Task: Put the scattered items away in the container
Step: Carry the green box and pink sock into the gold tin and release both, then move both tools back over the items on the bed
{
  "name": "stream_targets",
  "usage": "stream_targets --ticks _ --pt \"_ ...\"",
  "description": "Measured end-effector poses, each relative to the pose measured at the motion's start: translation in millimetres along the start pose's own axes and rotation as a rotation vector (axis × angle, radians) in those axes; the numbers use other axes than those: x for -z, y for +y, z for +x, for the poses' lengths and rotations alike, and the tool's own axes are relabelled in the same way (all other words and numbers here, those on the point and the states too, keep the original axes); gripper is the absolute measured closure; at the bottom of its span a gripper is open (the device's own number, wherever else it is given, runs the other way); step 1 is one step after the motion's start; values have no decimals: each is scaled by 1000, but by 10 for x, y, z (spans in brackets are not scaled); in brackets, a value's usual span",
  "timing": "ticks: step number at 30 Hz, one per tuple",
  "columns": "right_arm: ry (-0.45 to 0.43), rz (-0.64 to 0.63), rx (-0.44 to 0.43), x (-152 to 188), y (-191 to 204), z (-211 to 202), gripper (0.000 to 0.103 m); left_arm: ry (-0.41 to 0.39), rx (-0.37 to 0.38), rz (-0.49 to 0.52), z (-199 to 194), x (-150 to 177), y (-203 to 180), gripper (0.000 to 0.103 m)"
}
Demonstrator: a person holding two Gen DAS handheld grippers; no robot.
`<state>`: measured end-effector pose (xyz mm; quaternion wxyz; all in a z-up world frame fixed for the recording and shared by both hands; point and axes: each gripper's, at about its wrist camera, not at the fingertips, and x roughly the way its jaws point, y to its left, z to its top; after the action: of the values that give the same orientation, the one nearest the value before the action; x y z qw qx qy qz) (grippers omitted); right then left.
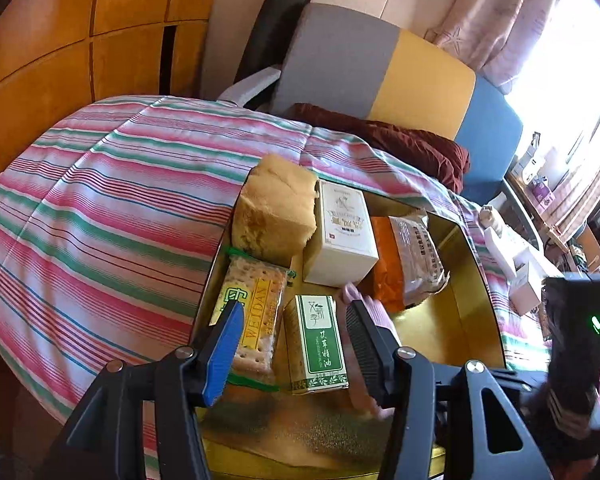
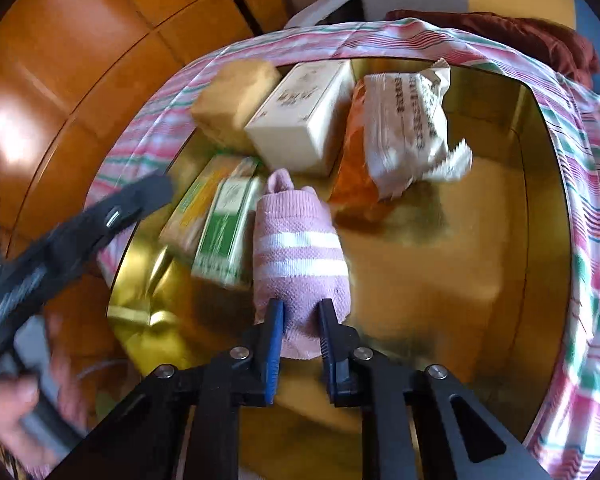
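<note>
Pink knit sock point(image 2: 300, 256), soft and light, sat clenched at its end between the right gripper point(image 2: 301, 320) jaws; left gripper point(image 1: 292, 344) jaws gaped, released.

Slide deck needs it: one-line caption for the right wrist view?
Right gripper pinches a pink striped sock over the gold tin, beside the green box.

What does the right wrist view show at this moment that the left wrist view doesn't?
Only the right wrist view: the right gripper shut on the pink sock's end, over the tin's bare floor.
Only the left wrist view: the left gripper open and empty, the chair, the window.
Both: the gold tin holding bread, white box, cracker pack, green box and orange packet.
</note>
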<state>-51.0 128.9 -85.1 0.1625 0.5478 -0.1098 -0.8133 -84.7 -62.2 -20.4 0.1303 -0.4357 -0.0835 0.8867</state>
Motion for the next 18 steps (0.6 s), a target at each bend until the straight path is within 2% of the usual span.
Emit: stream_targets --ticks 2,7,11,16,18 --pt "-41 41 -40 -49 -61 20 83 5 9 3 1 5 -20 49" --pt "-57 96 -120 64 -223 -112 81 11 39 19 34 62 -143 49" --pt "-162 115 -116 170 -367 -479 64 29 73 44 86 118 -329 49" --pt "-276 165 -94 265 -563 -837 62 56 122 111 122 206 -686 49" --pt "-306 186 -68 279 -598 -870 57 68 144 143 130 256 -844 49"
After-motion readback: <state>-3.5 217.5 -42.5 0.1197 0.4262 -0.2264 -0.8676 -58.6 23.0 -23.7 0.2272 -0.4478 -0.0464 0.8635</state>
